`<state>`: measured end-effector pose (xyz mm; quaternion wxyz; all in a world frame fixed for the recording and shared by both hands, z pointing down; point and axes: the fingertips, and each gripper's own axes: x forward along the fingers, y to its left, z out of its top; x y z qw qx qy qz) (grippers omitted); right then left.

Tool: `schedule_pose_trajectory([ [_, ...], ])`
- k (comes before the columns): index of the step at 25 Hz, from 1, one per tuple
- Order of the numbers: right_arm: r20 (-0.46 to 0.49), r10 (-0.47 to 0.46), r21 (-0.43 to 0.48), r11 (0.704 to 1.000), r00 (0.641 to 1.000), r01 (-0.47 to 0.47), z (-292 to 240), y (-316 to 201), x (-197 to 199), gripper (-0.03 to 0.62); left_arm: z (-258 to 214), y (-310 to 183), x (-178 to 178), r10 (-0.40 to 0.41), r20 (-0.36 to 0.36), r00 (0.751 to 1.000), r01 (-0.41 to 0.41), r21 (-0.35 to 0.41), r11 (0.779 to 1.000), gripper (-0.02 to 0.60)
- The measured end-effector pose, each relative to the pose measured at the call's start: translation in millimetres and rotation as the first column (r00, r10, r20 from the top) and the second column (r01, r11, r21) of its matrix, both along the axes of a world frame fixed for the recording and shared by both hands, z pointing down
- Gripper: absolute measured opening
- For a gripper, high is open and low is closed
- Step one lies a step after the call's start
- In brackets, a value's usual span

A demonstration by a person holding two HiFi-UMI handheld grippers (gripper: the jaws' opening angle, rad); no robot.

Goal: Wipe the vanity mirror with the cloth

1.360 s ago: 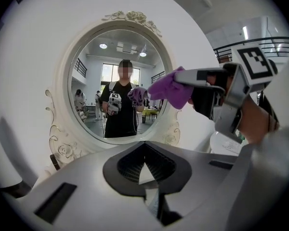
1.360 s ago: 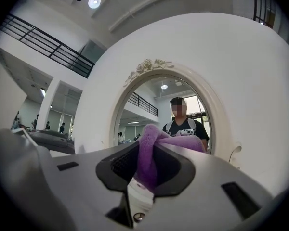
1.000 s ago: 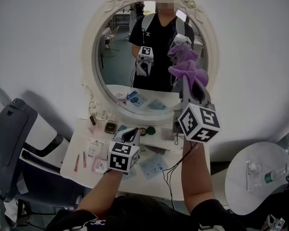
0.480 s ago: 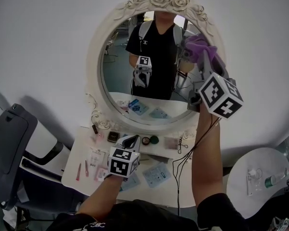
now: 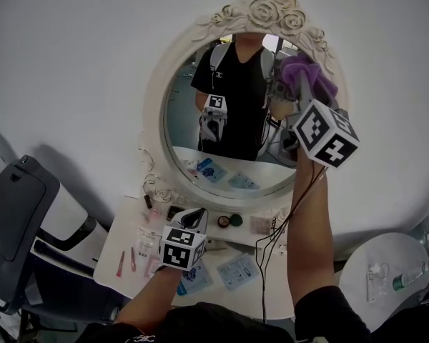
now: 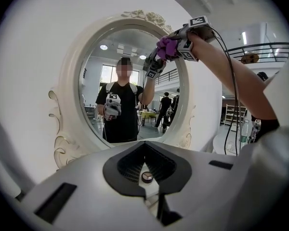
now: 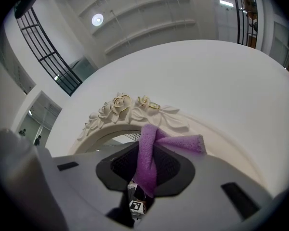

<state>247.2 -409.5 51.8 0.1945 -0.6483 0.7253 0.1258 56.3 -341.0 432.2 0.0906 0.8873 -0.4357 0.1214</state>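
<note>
High against the mirror's [image 5: 186,120] upper right rim, the right gripper [image 7: 143,184] clamps the purple cloth [image 7: 148,153] between its jaws. The left gripper [image 6: 150,196], jaws together, holds nothing.

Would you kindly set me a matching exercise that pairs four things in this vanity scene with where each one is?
Things:
1. purple cloth
2. left gripper
3. carved roses
4. grey chair

Places:
A. top of the mirror frame
B. low, above the vanity table
C. left of the vanity
D. in the jaws of the right gripper, by the mirror's upper right

Pairs: 1-D, 2-B, 3-A, 4-C.
</note>
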Motion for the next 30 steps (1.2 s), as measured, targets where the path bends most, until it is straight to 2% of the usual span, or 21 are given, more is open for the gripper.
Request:
schedule_pose_trajectory([
  [8,-0.076,-0.006,0.016,1.0,0.997,0.007,-21.6,-18.6,-55.6,0.077,4.1,-7.9,-54.6,-0.099,-0.024,0.995,0.099,-0.01,0.995,0.006],
  [14,-0.128,-0.102,-0.013,0.995,0.987,0.101,-20.7,-32.9,-113.3,0.077,4.4,-3.8,-83.7,-0.154,-0.035,0.988,0.153,-0.011,0.988,0.006],
  [24,-0.188,-0.254,-0.068,0.967,0.949,0.245,16.8,-53.8,-212.7,0.077,9.9,2.5,-137.7,-0.25,-0.043,0.967,0.25,-0.019,0.968,0.006],
  [30,-0.236,-0.265,-0.086,0.964,0.935,0.252,32.4,-59.3,-231.1,0.077,13.9,0.6,-142.3,-0.249,-0.044,0.967,0.248,-0.032,0.968,0.006],
])
